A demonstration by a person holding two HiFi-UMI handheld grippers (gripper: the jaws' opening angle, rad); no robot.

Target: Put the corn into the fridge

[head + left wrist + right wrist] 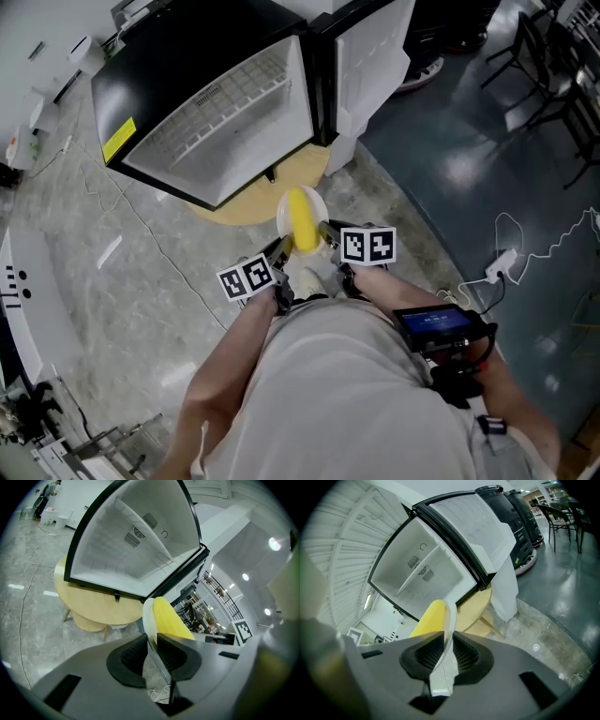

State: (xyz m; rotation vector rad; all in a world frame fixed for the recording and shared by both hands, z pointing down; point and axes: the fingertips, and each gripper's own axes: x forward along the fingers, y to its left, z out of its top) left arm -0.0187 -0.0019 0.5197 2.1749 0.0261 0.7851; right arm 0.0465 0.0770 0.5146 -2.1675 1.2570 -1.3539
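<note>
Two grippers [284,247] [326,232], one plate [320,201], one corn [302,221]

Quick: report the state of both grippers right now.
Left gripper: closed on the rim of the white plate carrying the corn.
Right gripper: closed on the same plate's opposite rim.

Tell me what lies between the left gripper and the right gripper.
A white plate carrying the corn; the left gripper and right gripper pinch its opposite rims. The head view shows it.
</note>
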